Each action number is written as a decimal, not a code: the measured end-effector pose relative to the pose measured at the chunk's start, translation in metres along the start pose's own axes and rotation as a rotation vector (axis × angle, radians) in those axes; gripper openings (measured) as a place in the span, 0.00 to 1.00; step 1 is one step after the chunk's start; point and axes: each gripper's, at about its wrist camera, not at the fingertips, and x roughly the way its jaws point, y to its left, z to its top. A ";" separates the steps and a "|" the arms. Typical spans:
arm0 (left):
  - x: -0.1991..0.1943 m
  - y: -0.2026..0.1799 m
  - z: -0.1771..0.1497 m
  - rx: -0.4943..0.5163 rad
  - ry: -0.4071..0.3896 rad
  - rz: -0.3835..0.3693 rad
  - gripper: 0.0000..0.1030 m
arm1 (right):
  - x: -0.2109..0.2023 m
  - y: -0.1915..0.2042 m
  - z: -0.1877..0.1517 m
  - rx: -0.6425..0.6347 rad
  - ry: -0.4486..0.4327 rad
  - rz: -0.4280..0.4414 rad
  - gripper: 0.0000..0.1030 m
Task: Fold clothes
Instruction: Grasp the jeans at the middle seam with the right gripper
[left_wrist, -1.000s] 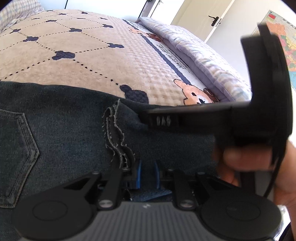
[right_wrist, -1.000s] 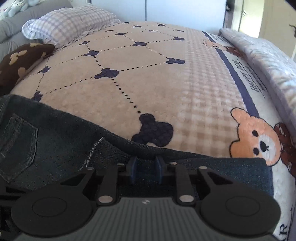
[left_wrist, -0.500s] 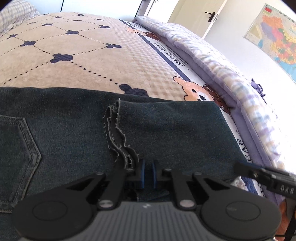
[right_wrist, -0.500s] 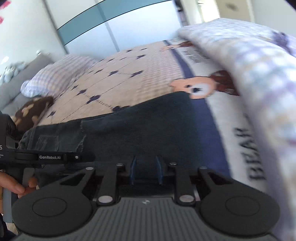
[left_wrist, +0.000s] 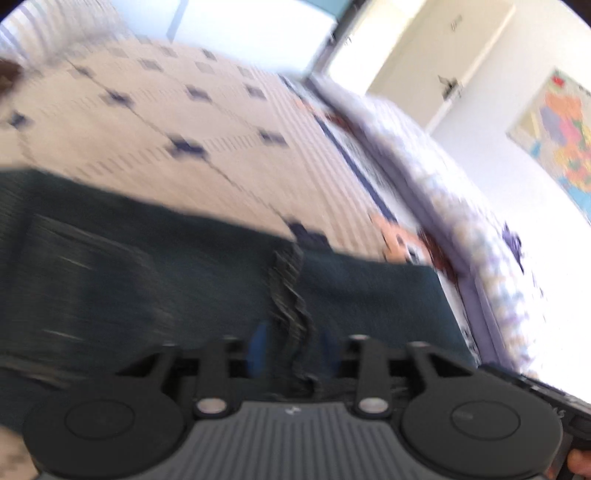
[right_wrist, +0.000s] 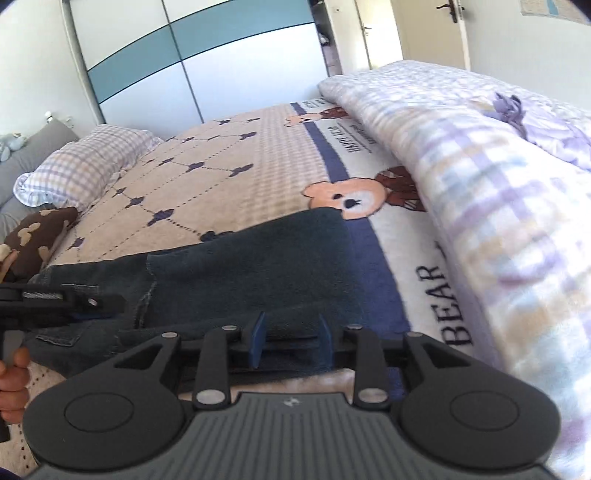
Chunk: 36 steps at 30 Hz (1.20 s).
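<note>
Folding one pair of jeans (right_wrist: 258, 266) on the bed (right_wrist: 229, 177): both tools spread at the near edge.

Item: one dark denim pair, lying flat on the bear-print blanket with its long axis running left to right across your front; one leg is already doubled over, its frayed hem (left_wrist: 290, 295) on top. Left tool (left_wrist: 291, 350): blue pads apart, straddling that hem, gripping nothing as far as the blur lets you judge. Right tool (right_wrist: 290, 334): pads apart, over the near edge by the folded end (right_wrist: 332, 236), holding nothing. Your left tool is the nearer to the hem, your right to the folded end. Also counted: one checked pillow (right_wrist: 85, 158), one brown cushion (right_wrist: 40, 236), one rolled lilac quilt (right_wrist: 480, 177).
</note>
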 end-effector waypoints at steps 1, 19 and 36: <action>-0.014 0.006 0.002 -0.003 -0.021 0.016 0.45 | 0.002 0.005 -0.001 0.005 0.004 0.021 0.32; -0.090 0.104 -0.028 -0.220 -0.090 0.315 0.74 | 0.082 0.163 -0.038 -0.559 0.094 0.064 0.27; -0.061 0.161 -0.030 -0.485 -0.202 0.303 0.79 | 0.070 0.144 -0.027 -0.204 -0.001 0.211 0.13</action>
